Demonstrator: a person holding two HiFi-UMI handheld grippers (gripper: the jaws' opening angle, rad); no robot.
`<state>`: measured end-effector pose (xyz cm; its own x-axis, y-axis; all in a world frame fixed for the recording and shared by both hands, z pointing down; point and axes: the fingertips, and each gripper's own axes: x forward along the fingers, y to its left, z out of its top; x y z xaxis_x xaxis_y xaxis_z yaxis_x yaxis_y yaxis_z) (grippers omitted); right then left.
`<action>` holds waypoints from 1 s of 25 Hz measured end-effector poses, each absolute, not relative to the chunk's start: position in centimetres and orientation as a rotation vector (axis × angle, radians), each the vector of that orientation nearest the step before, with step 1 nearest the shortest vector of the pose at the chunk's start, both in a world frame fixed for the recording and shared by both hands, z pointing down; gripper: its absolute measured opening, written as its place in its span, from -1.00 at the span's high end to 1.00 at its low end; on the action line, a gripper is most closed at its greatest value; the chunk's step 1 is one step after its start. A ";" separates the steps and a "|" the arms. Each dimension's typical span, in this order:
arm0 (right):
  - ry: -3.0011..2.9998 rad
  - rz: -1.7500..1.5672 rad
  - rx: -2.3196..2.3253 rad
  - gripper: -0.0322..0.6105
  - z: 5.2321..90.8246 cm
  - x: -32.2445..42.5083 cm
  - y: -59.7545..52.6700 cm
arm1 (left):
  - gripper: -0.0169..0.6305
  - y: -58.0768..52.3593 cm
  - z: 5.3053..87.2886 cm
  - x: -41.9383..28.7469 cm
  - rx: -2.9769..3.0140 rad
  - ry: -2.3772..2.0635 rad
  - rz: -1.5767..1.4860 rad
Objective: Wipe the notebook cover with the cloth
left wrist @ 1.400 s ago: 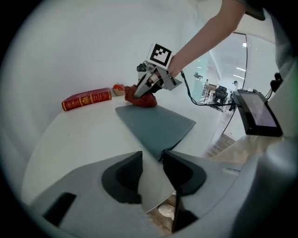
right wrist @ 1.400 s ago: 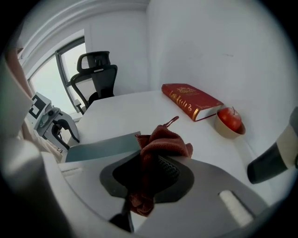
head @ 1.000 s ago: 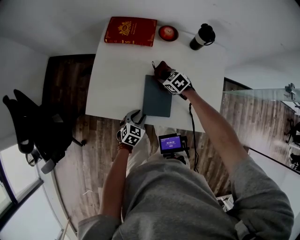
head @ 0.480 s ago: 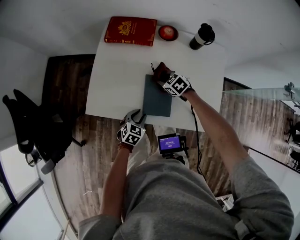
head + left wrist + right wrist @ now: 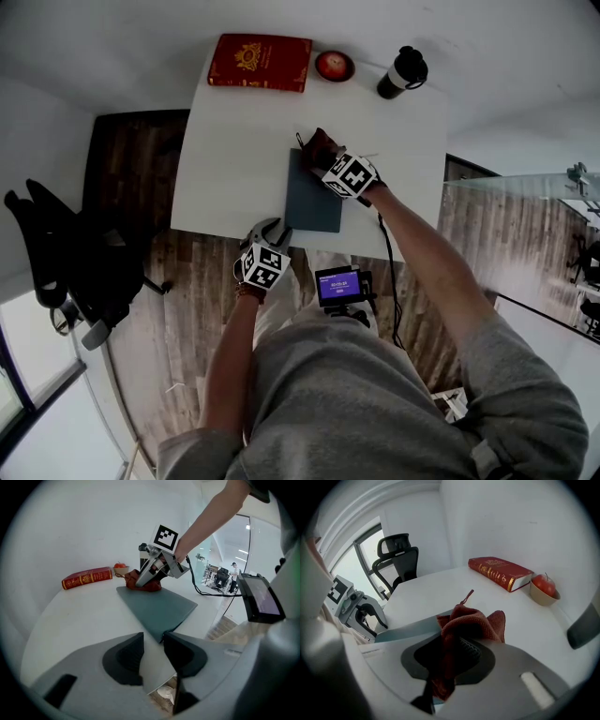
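Currently: R tool (image 5: 320, 150) is pinching the dark red cloth (image 5: 316, 142). Cloth is bunched btwn its jaws and rests on the grey notebook (image 5: 313, 199) at the cover's 12–1 o'clock edge. Notebook lies flat on the white desk (image 5: 234, 159), toward desk's 6 o'clock edge. L tool (image 5: 269, 231) sits at notebook's 7 o'clock corner, jaws spread, nothing gripped. Red book (image 5: 261, 62) at desk's 11 o'clock, bowl (image 5: 336, 67) w/ apple at 12, dark cup (image 5: 403, 72) at 1.

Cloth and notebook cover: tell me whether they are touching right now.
Touching. The left gripper view shows the cloth lying on the far end of the notebook cover, with no gap beneath it.
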<state>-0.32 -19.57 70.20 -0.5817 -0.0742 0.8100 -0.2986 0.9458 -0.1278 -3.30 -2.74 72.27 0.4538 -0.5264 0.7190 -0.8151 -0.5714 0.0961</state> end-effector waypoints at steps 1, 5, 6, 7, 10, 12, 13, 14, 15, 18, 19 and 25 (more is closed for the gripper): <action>-2.182 0.315 0.261 0.68 70.2 -0.3 -19.4 | 0.54 -2.8 72.3 -3.3 2.278 -1.126 0.907; -2.185 0.329 0.255 0.68 70.2 -0.4 -18.7 | 0.54 -2.7 72.2 -3.3 2.275 -1.124 0.901; -2.184 0.334 0.253 0.68 70.3 -0.4 -18.6 | 0.54 -2.7 72.2 -3.3 2.274 -1.123 0.899; -2.182 0.338 0.249 0.68 70.3 -0.4 -18.4 | 0.54 -2.8 72.1 -3.2 2.275 -1.122 0.899; -2.182 0.340 0.239 0.67 70.3 -0.5 -17.9 | 0.54 -2.8 72.2 -3.3 2.276 -1.125 0.903; -2.184 0.335 0.233 0.67 70.3 -0.6 -17.5 | 0.54 -2.7 72.3 -3.3 2.276 -1.127 0.904; -2.184 0.333 0.229 0.67 70.3 -0.7 -17.2 | 0.54 -2.7 72.3 -3.3 2.276 -1.127 0.904; -2.185 0.329 0.225 0.67 70.3 -0.7 -17.1 | 0.54 -2.7 72.3 -3.3 2.276 -1.126 0.904; -2.187 0.323 0.221 0.67 70.3 -0.8 -16.9 | 0.54 -2.8 72.3 -3.3 2.276 -1.125 0.904; -2.196 0.309 0.226 0.67 70.2 -0.8 -16.5 | 0.54 -2.8 72.2 -3.3 2.276 -1.120 0.904; -2.197 0.309 0.224 0.67 70.1 -0.8 -16.3 | 0.54 -2.8 72.2 -3.3 2.277 -1.121 0.904; -2.194 0.313 0.192 0.67 70.2 -1.0 -15.0 | 0.54 -2.8 72.2 -3.3 2.278 -1.129 0.907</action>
